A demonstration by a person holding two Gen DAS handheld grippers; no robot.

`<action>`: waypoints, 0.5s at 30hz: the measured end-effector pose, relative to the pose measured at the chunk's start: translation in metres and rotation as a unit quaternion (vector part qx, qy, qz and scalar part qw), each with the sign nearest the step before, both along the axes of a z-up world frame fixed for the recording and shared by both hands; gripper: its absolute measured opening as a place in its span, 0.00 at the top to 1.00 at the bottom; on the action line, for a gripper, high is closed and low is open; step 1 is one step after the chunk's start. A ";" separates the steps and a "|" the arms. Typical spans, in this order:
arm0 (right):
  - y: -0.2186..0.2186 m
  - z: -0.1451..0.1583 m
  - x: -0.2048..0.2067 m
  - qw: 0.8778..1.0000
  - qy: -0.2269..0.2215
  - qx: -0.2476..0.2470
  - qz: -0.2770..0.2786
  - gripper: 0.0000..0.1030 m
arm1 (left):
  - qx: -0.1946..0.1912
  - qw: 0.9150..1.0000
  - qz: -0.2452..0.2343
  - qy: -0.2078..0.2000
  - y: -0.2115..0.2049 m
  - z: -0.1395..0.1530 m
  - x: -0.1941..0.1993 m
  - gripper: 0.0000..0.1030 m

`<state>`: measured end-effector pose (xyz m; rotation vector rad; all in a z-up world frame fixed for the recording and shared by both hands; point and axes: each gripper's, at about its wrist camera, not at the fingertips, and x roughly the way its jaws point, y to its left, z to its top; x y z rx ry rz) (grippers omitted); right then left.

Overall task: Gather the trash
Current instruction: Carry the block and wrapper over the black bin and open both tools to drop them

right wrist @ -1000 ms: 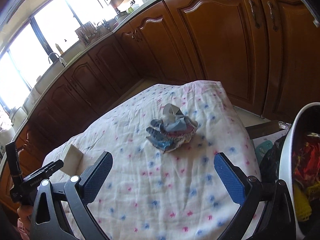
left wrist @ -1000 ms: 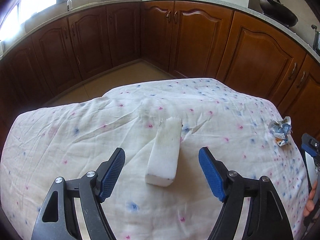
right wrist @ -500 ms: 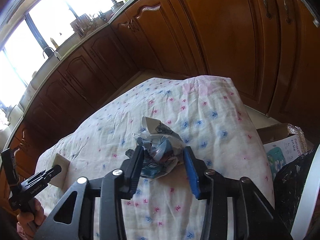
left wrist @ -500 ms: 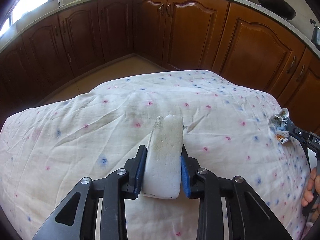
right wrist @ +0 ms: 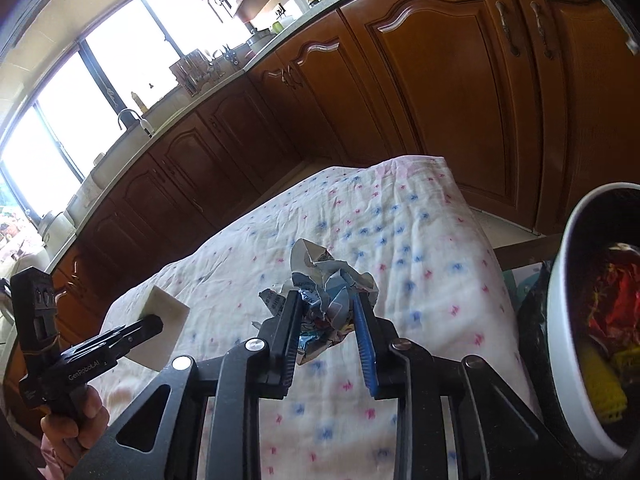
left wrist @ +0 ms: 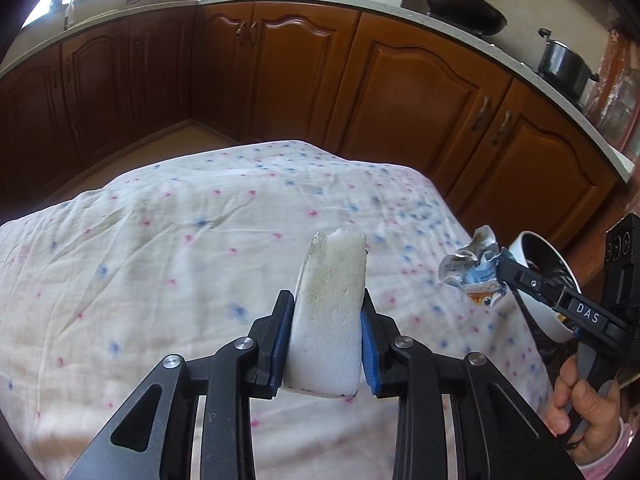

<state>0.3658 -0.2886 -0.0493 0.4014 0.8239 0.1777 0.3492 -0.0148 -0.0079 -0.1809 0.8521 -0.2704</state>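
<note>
**kitchen_lurker:** Looking at the left gripper (left wrist: 325,354) first: jaws pinching a white foam block (left wrist: 330,312) by its two long sides, blue pads (left wrist: 280,344) pressed flat against it. Block tilted up and forward, chipped and grubby at the far end, lifted clear of the spotted cloth (left wrist: 160,260) covering the tabletop. Same block visible from the other camera too (right wrist: 164,322), sticking out past the black fingers over the left edge of the cloth (right wrist: 400,220).

**binday_bob:** And the right one?

**kitchen_lurker:** Right gripper (right wrist: 329,334) clamped on a crumpled wrapper (right wrist: 332,288), white and blue with print on it, bunched up between the jaws and poking out above them. Hard to say whether touching the cloth or just above it. From the left camera, same wrapper (left wrist: 474,270) held near the right edge of the tabletop, right gripper (left wrist: 500,276) seen side-on, marked "DAS", with a hand (left wrist: 580,412) wrapped round the handle.

**binday_bob:** Bin anywhere?

**kitchen_lurker:** White-rimmed trash bin (right wrist: 568,320) just off the right side of the tabletop, dark inside, holding red and yellow scraps (right wrist: 600,384). Also showing behind the right gripper in the left view (left wrist: 536,264). Brown wooden cabinets (left wrist: 420,92) all round behind, black pan (left wrist: 464,10) and pot (left wrist: 564,64) up on the counter.
</note>
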 end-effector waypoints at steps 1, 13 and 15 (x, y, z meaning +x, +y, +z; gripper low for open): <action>-0.001 0.002 -0.009 1.000 -0.003 0.002 -0.002 0.74 | -0.002 1.000 -0.008 -0.001 -0.007 0.002 -0.004 0.72; -0.037 0.032 -0.097 0.998 -0.042 0.002 -0.050 0.74 | 0.005 0.997 -0.079 -0.010 -0.083 0.017 -0.043 0.72; -0.044 0.035 -0.109 0.997 -0.047 0.000 -0.060 0.74 | 0.010 0.996 -0.089 -0.013 -0.095 0.018 -0.046 0.72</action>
